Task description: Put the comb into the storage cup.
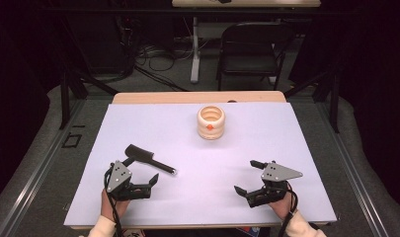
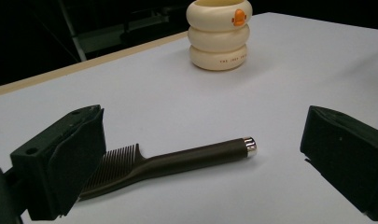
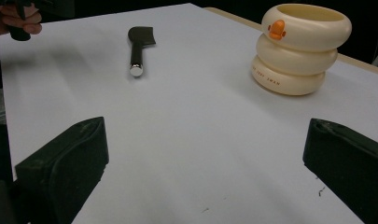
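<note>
The white table is flat and slick. Both tongs, the left gripper and the right gripper, gape, holding nothing. The comb just ahead of the left one could slide away if pinched crooked.

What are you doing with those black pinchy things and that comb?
A person sits at a table covered with a white sheet, holding a pinching tool in each hand. The left gripper is wide open just in front of a dark comb that lies flat, and looks ready to pick it up. The right gripper is open too, holding nothing. Farther back stands a cream holder shaped like stacked rings, with an orange beak.
</note>
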A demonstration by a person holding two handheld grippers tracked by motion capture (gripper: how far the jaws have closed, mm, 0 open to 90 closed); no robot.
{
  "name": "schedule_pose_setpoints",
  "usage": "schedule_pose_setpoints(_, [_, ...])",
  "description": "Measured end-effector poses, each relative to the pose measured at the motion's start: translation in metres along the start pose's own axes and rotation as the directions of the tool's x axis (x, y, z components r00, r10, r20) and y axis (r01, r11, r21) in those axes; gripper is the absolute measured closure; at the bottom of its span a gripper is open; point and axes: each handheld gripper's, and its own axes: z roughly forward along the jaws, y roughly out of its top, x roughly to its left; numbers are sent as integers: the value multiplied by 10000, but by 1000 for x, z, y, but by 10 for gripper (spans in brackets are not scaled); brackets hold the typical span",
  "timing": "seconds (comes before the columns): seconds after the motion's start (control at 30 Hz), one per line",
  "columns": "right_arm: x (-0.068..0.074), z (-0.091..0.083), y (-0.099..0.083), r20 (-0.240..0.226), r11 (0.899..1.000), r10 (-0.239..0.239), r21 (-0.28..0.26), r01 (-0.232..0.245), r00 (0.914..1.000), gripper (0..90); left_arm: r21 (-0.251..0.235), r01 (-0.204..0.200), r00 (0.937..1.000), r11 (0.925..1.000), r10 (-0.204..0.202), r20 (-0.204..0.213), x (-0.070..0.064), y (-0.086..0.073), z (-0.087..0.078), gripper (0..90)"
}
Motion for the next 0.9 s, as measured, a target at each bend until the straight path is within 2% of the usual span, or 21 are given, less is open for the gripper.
schedule_pose_setpoints(0.27, [0, 1, 0, 16, 10000, -45, 61, 44, 10000, 0, 212, -288, 9996, 9994, 286, 66, 0, 7, 14, 0])
schedule_pose_setpoints(0.53, [1, 3, 1, 38, 9999, -81, 101, 81, 10000, 0, 452, -161, 9998, 9988, 155, 142, 2, 11, 26, 1])
schedule_pose_setpoints(0.7, [1, 2, 1, 50, 9999, -92, 112, 91, 9999, 0, 877, -201, 9996, 9959, 183, 215, 2, 12, 35, 0])
schedule_pose_setpoints(0.8, [1, 3, 1, 50, 9999, -117, 98, 116, 9999, 0, 861, -199, 9994, 9961, 174, 298, 3, 13, 38, 0])
schedule_pose_setpoints(0.9, [1, 3, 1, 37, 9998, -127, 122, 127, 9999, 0, 872, -265, 9995, 9958, 248, 201, 3, 15, 42, 0])
